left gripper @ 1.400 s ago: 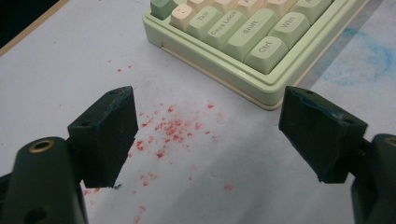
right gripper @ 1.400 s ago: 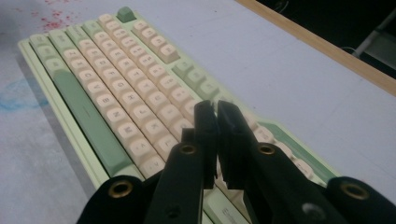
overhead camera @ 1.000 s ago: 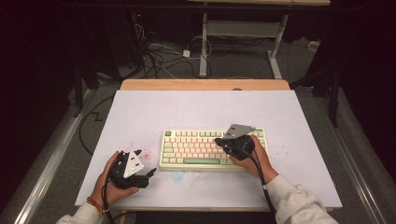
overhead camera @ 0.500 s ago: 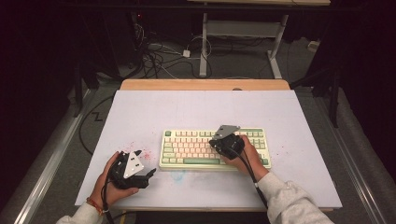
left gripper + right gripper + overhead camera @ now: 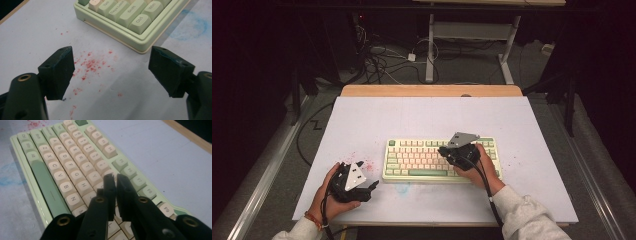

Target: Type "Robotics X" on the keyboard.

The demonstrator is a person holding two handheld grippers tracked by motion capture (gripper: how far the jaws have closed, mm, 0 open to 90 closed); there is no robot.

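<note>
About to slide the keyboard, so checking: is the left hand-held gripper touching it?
Apart. In the left gripper view, the left hand-held gripper has its jaws wide open over red-speckled table, with bare surface between them and the keyboard.

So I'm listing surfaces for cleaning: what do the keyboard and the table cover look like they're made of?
The keyboard looks like moulded plastic: a pale green case with a slight sheen along its edge and matte cream and green keycaps with printed legends. The table cover seems a matte white sheet, perhaps paper or thin board; red specks and a blue smear have stained it. A wooden edge shows beyond it.
</note>
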